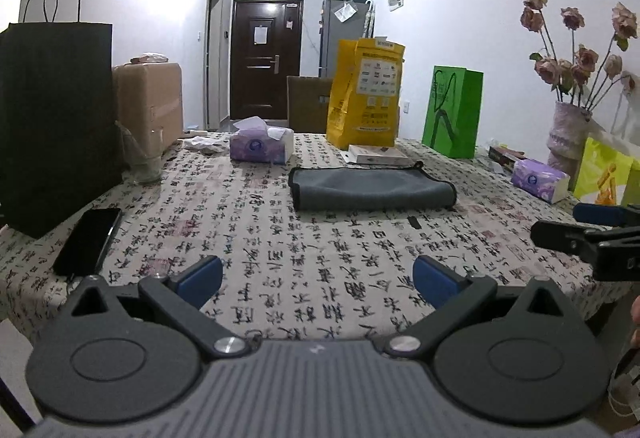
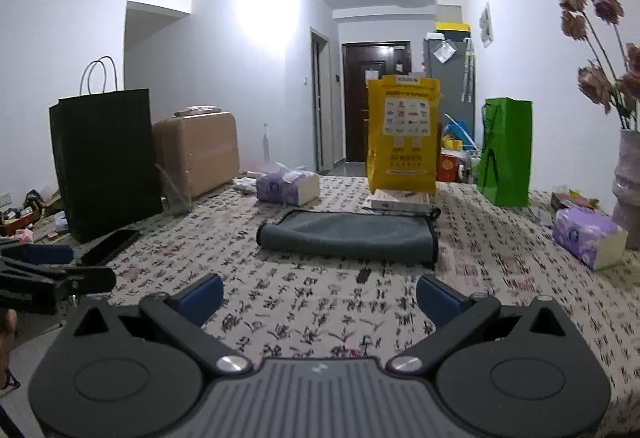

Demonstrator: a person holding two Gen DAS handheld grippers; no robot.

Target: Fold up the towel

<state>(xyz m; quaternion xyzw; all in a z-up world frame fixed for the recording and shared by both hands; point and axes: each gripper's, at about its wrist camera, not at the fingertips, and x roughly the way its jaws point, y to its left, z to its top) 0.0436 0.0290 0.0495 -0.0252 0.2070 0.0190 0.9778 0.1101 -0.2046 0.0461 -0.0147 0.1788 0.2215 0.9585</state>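
Towel (image 1: 372, 187) folded, far edge behind fold.

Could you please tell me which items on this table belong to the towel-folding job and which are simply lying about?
Belongs to the job:
- grey towel, lying folded on the tablecloth
- left claw, open
- right claw, open

Lying about:
- black phone
- black paper bag
- yellow bag
- green bag
- tissue packs
- vase of flowers
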